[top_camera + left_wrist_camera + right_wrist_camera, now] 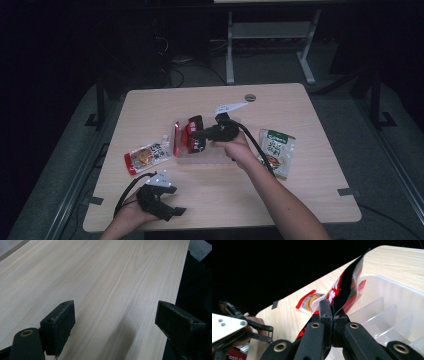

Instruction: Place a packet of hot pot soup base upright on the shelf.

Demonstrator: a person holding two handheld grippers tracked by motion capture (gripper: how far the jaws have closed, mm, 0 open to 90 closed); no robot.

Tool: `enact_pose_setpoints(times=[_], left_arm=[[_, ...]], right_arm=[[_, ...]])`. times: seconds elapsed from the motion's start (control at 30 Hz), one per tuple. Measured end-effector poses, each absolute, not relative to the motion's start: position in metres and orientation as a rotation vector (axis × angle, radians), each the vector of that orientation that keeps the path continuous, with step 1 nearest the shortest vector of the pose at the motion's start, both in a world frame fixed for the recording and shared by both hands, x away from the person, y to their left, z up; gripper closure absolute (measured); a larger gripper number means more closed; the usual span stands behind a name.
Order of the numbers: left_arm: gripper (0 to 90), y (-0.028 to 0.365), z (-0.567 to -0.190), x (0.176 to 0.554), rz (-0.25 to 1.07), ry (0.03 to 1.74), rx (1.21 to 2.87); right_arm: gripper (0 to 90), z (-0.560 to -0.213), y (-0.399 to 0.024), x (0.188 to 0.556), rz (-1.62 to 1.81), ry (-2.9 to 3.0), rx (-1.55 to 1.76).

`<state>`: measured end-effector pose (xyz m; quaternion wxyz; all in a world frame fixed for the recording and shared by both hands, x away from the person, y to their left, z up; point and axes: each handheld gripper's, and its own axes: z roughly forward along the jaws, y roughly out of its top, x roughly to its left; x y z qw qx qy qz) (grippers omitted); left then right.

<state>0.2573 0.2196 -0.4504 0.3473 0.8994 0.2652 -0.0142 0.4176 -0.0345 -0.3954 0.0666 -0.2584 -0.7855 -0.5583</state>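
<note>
At the near left edge of the pale wooden counter (210, 190), the left claw (172, 212) rests low with its jaws wide apart and only bare wood between them. Farther in lies a flat red-and-white snack packet (146, 158). At mid-counter the right claw (333, 312) is clamped on a glossy red-and-black foil pouch (347, 287), held upright over the clear plastic divided tray (392, 312). Just right of the tray lies a green-and-white food packet (276, 151)

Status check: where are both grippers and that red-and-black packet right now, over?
Right gripper shut on red-and-black packet, over clear divided bin. Left gripper open, idle above table. Nothing blocking.
</note>
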Motion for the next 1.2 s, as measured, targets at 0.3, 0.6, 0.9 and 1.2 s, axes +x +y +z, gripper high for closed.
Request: enact_pose_setpoints(times=[0.3, 0.6, 0.9, 1.2], left_arm=[[15.8, 0.217, -0.452, 0.257, -0.05, 0.683, 2.331], [15.8, 0.217, -0.452, 0.258, -0.051, 0.681, 2.338], [15.8, 0.215, -0.453, 0.258, -0.053, 0.679, 2.346], [15.8, 0.216, -0.454, 0.259, -0.053, 0.686, 2.34]], right_arm=[[79.6, -0.395, -0.03, 0.423, -1.657, -2.428, -0.815], [63.4, -0.396, -0.033, 0.427, -1.668, -2.433, -0.874], [43.3, -0.388, -0.041, 0.425, -1.667, -2.446, -0.912], [38.1, -0.371, -0.055, 0.415, -1.677, -2.482, -0.876]])
